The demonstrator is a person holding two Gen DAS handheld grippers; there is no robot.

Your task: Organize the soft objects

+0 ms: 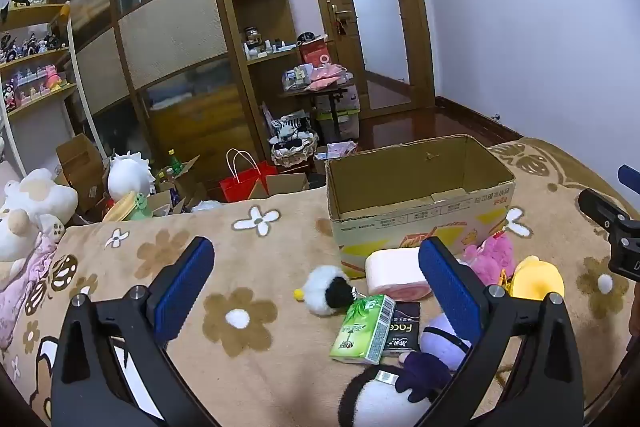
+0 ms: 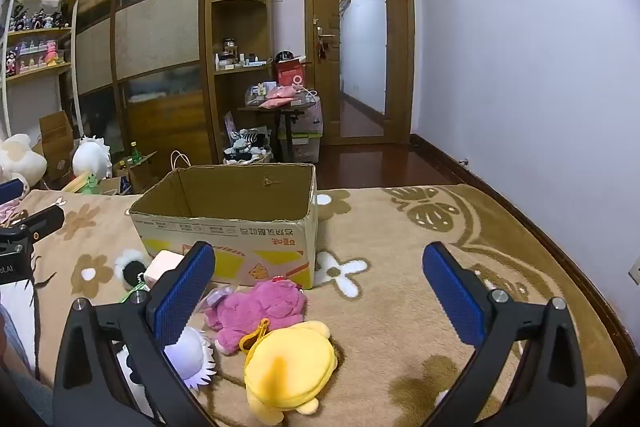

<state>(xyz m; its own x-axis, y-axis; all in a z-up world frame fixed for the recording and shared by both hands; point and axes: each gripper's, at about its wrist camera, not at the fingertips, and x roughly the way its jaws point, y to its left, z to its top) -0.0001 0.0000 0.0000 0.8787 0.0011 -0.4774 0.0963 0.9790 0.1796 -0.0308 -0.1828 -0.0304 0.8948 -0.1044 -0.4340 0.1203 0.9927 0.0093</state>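
Observation:
An open cardboard box (image 1: 420, 187) stands on the flowered blanket (image 1: 260, 259); it also shows in the right wrist view (image 2: 228, 223). Before it lie soft toys: a pink plush (image 2: 256, 307), a yellow plush (image 2: 288, 367), a purple-and-white plush (image 1: 440, 339), a black-and-white plush (image 1: 328, 291) and a pink-and-white sponge-like block (image 1: 396, 273). A green tissue pack (image 1: 364, 331) and a black pack (image 1: 404, 327) lie among them. My left gripper (image 1: 316, 279) is open and empty above the toys. My right gripper (image 2: 320, 283) is open and empty above the pink and yellow plushes.
The blanket ends at a drop to the floor behind the box. Beyond stand wardrobes, shelves, a red bag (image 1: 244, 183), boxes and more plush toys (image 1: 32, 207) at the left. The right gripper's body shows at the left wrist view's right edge (image 1: 612, 227).

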